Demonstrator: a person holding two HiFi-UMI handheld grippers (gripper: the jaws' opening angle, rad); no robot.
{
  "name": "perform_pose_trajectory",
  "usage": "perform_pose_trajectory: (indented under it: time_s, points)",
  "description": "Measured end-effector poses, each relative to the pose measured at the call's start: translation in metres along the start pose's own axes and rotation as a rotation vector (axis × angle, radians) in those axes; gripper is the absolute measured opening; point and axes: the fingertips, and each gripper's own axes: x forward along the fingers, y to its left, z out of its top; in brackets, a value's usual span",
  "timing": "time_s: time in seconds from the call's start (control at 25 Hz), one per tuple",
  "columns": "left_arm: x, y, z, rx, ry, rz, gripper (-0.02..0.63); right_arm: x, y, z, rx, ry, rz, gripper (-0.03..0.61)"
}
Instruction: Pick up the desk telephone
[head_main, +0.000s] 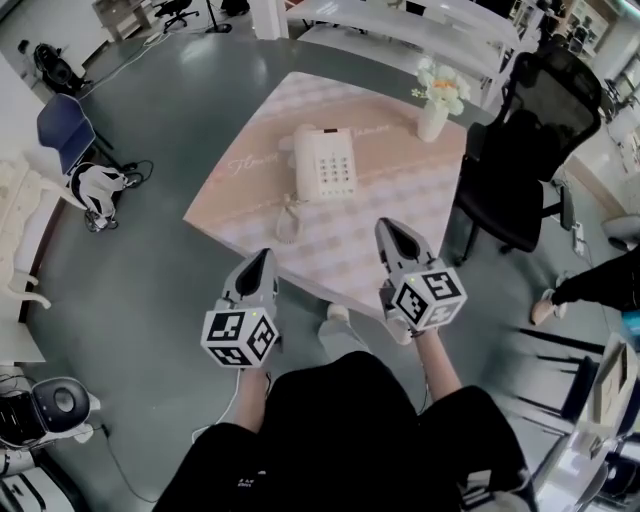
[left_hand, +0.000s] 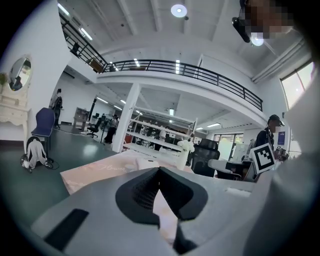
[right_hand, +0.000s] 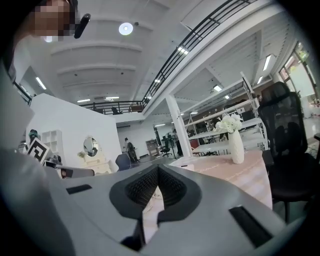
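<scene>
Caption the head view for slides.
Left hand-held gripper and right hand-held gripper, shut, face the desk telephone on a table.

The right gripper (right_hand: 158, 169) is pointing almost level across a table (right_hand: 250, 175) covered by a pink cloth. Its 2 jaws are pressing together with nothing between them. 1 white vase (right_hand: 236, 146) of white flowers is standing upright on the table, to the right of the jaws. A black mesh office chair (right_hand: 287, 135) is standing beside the table at the right edge. Far off at the left, a white dresser (right_hand: 96, 164) with an oval mirror is standing against the wall.
</scene>
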Motion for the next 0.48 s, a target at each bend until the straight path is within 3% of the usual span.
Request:
perform_pose_trajectory:
  time_s: [0.32, 0.48]
  points:
    - [0.067, 0.026, 0.005, -0.052, 0.041, 0.034, -0.002, 0.057, -0.048, 0.001, 0.062, 0.067, 0.019, -0.008]
    - [0.099, 0.033, 0.005, -0.104, 0.085, 0.014, -0.002, 0.085, -0.066, -0.001, 0.098, 0.097, 0.042, -0.008]
